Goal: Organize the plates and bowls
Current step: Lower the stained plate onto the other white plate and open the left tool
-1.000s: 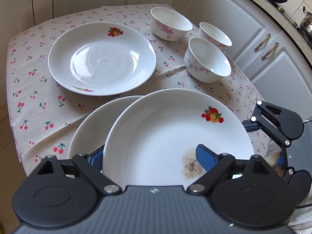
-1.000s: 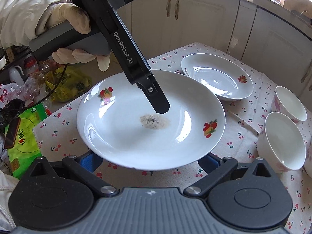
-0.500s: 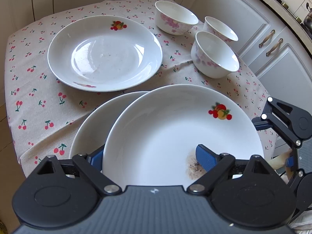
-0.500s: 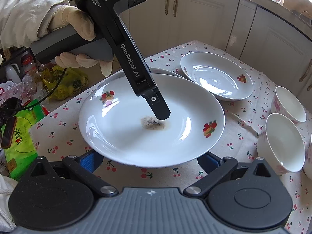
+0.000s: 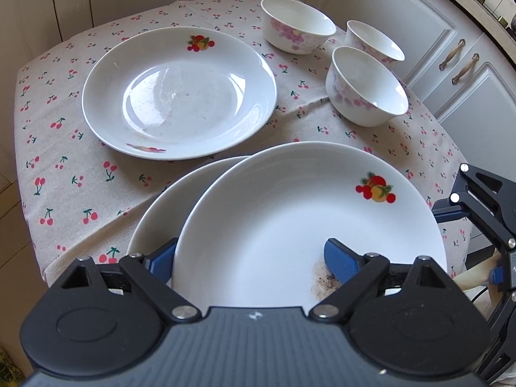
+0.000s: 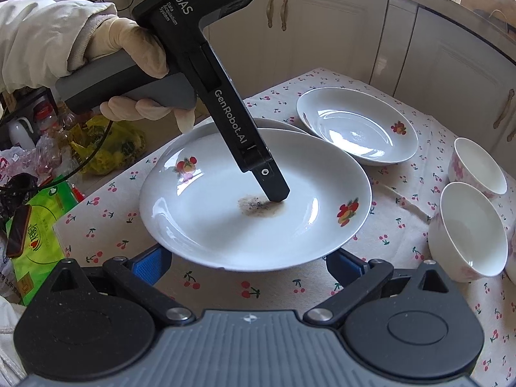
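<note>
White china dominates the cherry-print cloth on my table (image 5: 80, 161): the round white porcelain plate with a fruit motif and a brown speckled smear (image 5: 290, 225) lies on top of a second white plate (image 5: 154, 225), overlapping it and shifted slightly off its centre. My left tongs (image 5: 251, 258) straddle the smeared plate's near rim, one blue pad (image 5: 338, 258) over the inside just beside the smear, the other (image 5: 161, 258) outside the rim above the lower plate; the jaws stand wide and whether the pads press the china I cannot tell. Seen from the right wrist, a gloved hand (image 6: 135, 64) holds the left tool, whose black finger tip touches the smear (image 6: 258, 206). My right tongs (image 6: 248, 264) hang spread apart at the near edge of the smeared plate, gripping nothing, pads (image 6: 148, 264) low on either side. Beyond the smeared plate rests a third white fruit-motif plate (image 5: 180, 93), alone. To the right of that plate stand three white bowls with pink flower prints (image 5: 364, 87), close together, upright and empty.
</note>
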Available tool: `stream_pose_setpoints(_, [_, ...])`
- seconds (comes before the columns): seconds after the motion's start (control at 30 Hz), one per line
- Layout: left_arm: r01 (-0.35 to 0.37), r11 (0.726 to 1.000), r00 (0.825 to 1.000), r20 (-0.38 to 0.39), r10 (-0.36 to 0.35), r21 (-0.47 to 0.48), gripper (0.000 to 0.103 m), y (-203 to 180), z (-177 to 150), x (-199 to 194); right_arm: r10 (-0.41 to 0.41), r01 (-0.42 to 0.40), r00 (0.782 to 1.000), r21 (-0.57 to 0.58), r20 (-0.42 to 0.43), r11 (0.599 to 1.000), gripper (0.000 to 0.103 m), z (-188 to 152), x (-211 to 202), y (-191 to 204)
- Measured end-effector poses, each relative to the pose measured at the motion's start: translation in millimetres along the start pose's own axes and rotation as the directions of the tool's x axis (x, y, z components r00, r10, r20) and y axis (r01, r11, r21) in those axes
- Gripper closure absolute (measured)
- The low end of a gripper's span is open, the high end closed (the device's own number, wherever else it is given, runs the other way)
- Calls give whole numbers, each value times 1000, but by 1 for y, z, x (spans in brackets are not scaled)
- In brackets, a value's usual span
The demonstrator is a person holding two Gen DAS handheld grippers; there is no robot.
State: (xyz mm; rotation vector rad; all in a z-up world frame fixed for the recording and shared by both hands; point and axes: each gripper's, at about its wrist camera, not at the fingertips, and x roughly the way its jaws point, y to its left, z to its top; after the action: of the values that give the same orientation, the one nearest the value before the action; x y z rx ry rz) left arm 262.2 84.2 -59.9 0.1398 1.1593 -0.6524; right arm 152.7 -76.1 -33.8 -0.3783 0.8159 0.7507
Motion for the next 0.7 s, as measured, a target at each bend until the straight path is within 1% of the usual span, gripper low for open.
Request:
stream_pose_setpoints(0.37, [-22,1000,1000,17,22,-6,11,2,-1,-5,-11,12,1000,-13,9,1000,0,1,-4,4])
stream_pose_setpoints(0.7, [-22,999,999,40,23,-29,11,7,-5,-14,-18,17,1000,-23,-1,1000,0,2,-2,7])
